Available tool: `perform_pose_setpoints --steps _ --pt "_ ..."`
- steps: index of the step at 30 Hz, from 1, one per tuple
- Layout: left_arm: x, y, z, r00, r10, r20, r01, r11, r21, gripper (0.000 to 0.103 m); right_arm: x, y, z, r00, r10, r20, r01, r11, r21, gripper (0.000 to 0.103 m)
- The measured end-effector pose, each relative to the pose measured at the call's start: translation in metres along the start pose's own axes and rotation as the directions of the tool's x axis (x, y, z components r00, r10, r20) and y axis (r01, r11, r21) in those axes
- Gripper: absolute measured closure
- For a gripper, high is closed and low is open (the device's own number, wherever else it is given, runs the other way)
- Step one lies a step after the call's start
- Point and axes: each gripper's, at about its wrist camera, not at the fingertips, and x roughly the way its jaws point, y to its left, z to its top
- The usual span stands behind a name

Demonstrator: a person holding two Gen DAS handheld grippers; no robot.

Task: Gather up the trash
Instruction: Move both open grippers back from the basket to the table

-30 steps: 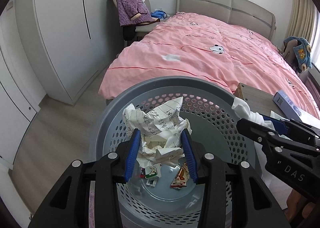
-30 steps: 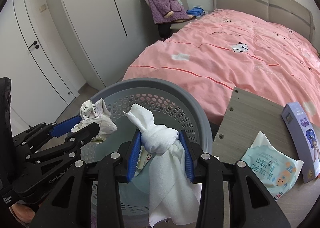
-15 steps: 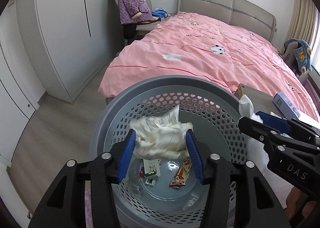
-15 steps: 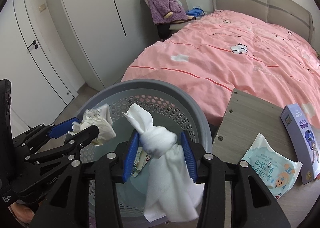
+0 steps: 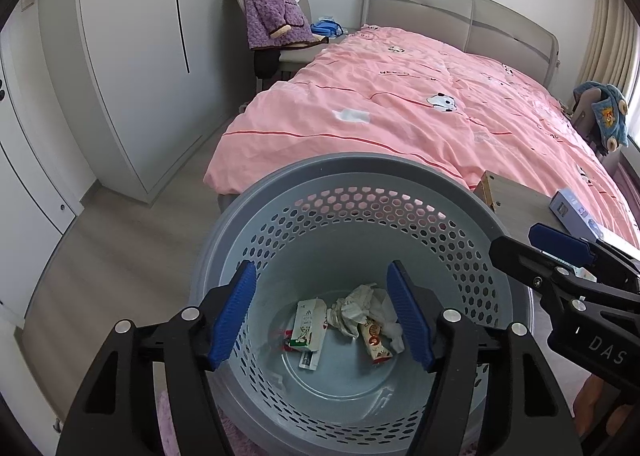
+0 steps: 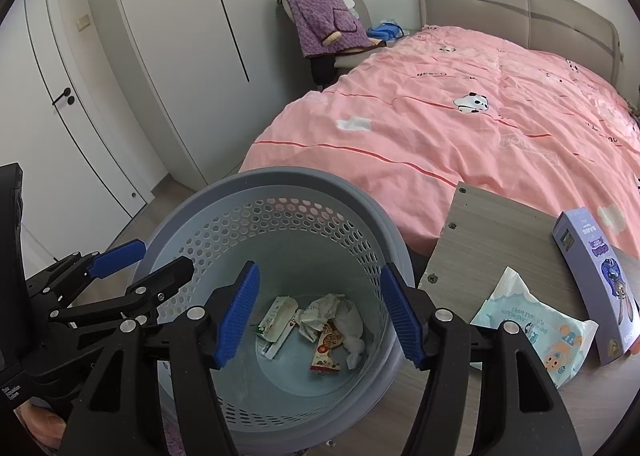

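A grey perforated trash basket (image 5: 352, 172) (image 6: 304, 180) stands on the floor below both grippers. On its bottom lie crumpled written paper (image 5: 352, 306) (image 6: 320, 306), a white tissue (image 6: 352, 326), a snack wrapper (image 5: 374, 340) (image 6: 326, 348) and a small carton (image 5: 306, 326) (image 6: 276, 316). My left gripper (image 5: 322, 312) is open and empty above the basket. My right gripper (image 6: 318, 312) is open and empty above it too. Each gripper shows in the other's view, the right one (image 5: 560, 252) and the left one (image 6: 132, 260).
A wooden table (image 6: 496, 228) stands right of the basket with a wet-wipes pack (image 6: 536, 320) and a purple box (image 6: 600, 276). A pink-covered bed (image 5: 420, 112) lies behind. White wardrobes (image 5: 132, 56) line the left; a chair holds a purple blanket (image 5: 272, 12).
Both grippers opened. The crumpled paper dropped from the left one and the white tissue from the right one into the basket.
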Motion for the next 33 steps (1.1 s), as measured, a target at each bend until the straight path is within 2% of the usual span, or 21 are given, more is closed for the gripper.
perform_pose_setpoints --steps 23,33 --pt "-0.014 -0.001 -0.008 1.0 0.001 0.006 -0.001 1.0 -0.003 0.035 -0.015 0.0 -0.008 1.0 -0.021 0.01 0.021 1.0 0.014 0.036" --pt "-0.023 -0.015 -0.013 0.999 -0.043 0.003 0.043 0.999 0.006 0.035 -0.036 -0.015 -0.02 0.998 -0.051 0.027 0.05 0.998 0.042 0.034"
